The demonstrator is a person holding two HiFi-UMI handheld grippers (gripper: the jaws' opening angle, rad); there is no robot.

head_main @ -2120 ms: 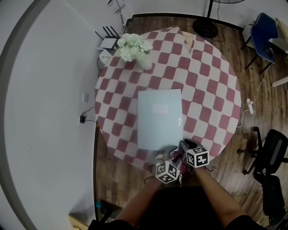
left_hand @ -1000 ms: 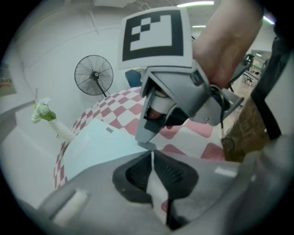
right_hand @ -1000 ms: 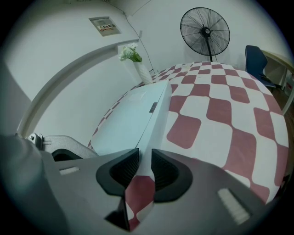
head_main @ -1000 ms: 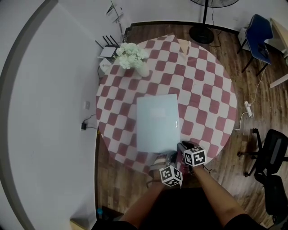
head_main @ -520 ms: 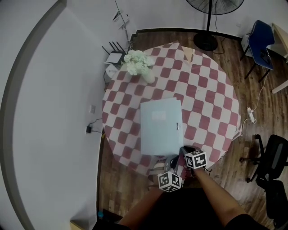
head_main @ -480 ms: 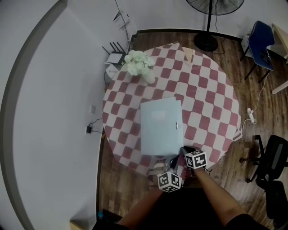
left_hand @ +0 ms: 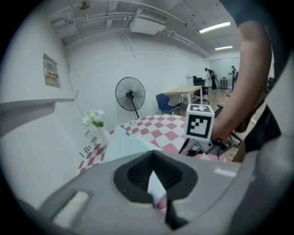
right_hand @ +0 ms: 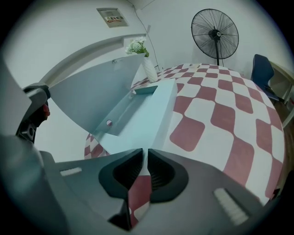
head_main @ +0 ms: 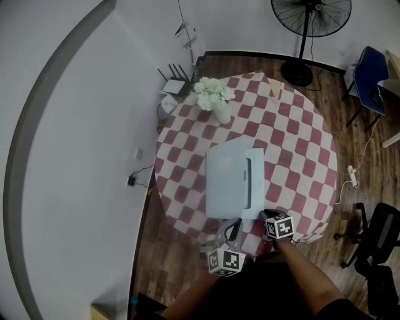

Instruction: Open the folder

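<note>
A round counter stands in the room with a red and white checked cloth over it. A vase of white flowers sits near its far edge. A small bit of brown card lies at that far edge too. Behind the counter a tall black fan stands on the wood floor. A blue chair is off to the right, and a black chair on wheels is closer. A white plug strip lies on the floor by the counter. A little box with black sticks sits by the curved white wall.
</note>
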